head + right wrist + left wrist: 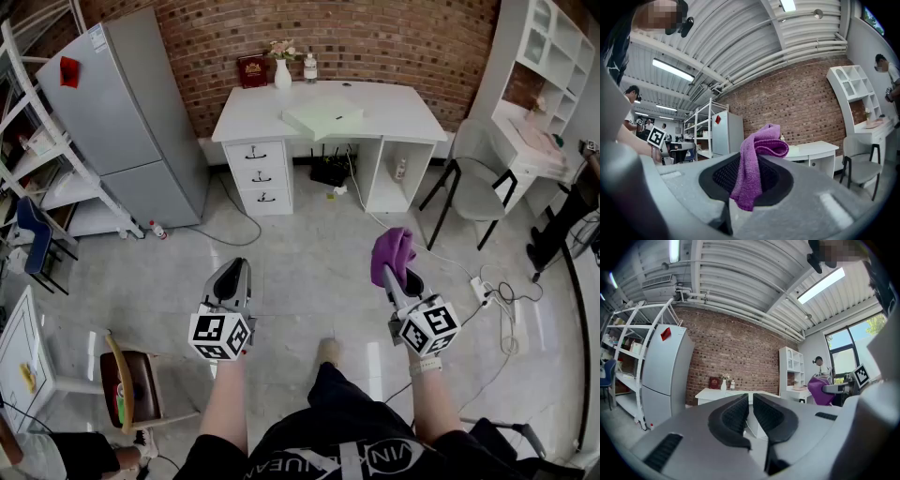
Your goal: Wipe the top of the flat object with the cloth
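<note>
A pale green flat object [323, 117] lies on the white desk [262, 117] against the brick wall, far ahead of both grippers. My right gripper [391, 278] is shut on a purple cloth [391, 251]; in the right gripper view the cloth [757, 161] stands pinched between the dark pads and folds over above them. My left gripper [232, 279] is held level to the left, and in the left gripper view its pads [736, 413] are nearly together with nothing between them. The left gripper view also catches the cloth [818, 390] at the right.
A grey fridge [131, 112] stands left of the desk, beside a white shelf rack [37, 150]. A vase [282, 73], a bottle [310, 67] and a red book [253, 70] line the desk's back. A grey chair [473, 187] and floor cables [487, 291] are at right; a wooden chair [131, 384] is near left.
</note>
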Tool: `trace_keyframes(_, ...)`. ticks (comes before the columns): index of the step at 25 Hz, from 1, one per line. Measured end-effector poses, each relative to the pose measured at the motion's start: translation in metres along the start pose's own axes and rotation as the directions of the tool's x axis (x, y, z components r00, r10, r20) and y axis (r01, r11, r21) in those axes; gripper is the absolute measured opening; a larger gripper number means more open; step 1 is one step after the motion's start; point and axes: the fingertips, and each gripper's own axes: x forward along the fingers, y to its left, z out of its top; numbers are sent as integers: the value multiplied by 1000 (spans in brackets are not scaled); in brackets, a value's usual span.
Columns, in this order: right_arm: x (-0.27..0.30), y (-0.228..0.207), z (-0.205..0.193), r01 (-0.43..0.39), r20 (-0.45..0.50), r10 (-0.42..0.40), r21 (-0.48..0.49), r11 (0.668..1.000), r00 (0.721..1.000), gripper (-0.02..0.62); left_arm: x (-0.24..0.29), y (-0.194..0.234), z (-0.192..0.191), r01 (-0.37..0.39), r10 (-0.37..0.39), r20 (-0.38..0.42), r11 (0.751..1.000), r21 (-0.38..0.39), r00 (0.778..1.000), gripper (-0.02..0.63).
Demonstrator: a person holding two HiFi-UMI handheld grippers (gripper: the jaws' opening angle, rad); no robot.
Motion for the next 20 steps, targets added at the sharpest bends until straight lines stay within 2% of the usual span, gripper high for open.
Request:
trace_keyframes(11, 91, -70, -6, 14, -57, -12, 32, 999, 998, 66, 107, 40, -6, -11, 11, -28, 999, -32, 1000, 32)
trace_keyframes(20, 150, -129, 3, -24, -33, 26, 44, 999, 999, 67, 191, 50, 0, -34, 34, -7, 999, -43, 999, 34)
